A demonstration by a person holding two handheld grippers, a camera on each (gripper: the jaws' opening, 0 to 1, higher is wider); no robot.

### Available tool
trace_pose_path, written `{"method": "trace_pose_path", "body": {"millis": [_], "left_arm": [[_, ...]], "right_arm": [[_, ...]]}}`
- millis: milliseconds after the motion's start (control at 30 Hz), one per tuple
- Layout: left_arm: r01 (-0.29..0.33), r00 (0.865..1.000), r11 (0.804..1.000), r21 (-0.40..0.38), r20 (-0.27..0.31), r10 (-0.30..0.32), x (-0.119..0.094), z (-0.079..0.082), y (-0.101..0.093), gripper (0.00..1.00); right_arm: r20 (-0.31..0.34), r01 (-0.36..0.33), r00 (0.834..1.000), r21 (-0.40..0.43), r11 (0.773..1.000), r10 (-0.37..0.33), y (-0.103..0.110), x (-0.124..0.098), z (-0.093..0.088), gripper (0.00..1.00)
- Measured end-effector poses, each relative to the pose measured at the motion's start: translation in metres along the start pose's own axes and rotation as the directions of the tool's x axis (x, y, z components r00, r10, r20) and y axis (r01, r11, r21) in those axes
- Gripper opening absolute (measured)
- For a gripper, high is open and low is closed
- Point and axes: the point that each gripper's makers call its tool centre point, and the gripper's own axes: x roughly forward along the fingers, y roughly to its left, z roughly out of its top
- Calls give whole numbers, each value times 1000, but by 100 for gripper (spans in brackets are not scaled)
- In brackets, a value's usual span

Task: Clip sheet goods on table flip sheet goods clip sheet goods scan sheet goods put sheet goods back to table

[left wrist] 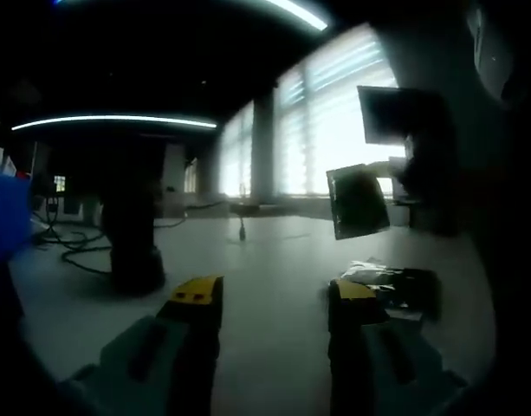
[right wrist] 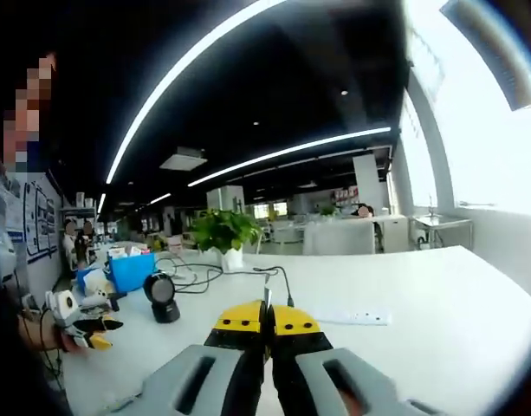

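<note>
Broadly, a wide pale table (right wrist: 438,303) with a smooth matte top spreads under both views. In the left gripper view the left gripper (left wrist: 274,303) hangs above it, its yellow-tipped jaws standing well apart with nothing between them. Ahead and to its right, a dark flat rectangular sheet (left wrist: 359,201) is held tilted in the air against the bright windows (left wrist: 334,121), well apart from those jaws; what grips it is too dark to tell. More dark packets (left wrist: 399,286) lie on the table just beside the right-hand jaw. In the right gripper view the right gripper (right wrist: 267,322) has its yellow tips pressed together on a thin edge-on sheet. A black round scanner (right wrist: 163,296) stands to the left, near a blue bin (right wrist: 131,270) and a potted plant (right wrist: 222,232).
</note>
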Motion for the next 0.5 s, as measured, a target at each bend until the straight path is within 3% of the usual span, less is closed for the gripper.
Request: {"method": "trace_pose_path", "body": {"millis": [200,500], "left_arm": [[-1,1000,1000,4,-2,1,1,-2,1,42],[-1,1000,1000,5,-3,1,0,-2,-2,41]], "right_arm": [[18,-20,1000,10,1000,20,17,14,5,0],[58,-45,997,43,998,42,25,38,28,0]]}}
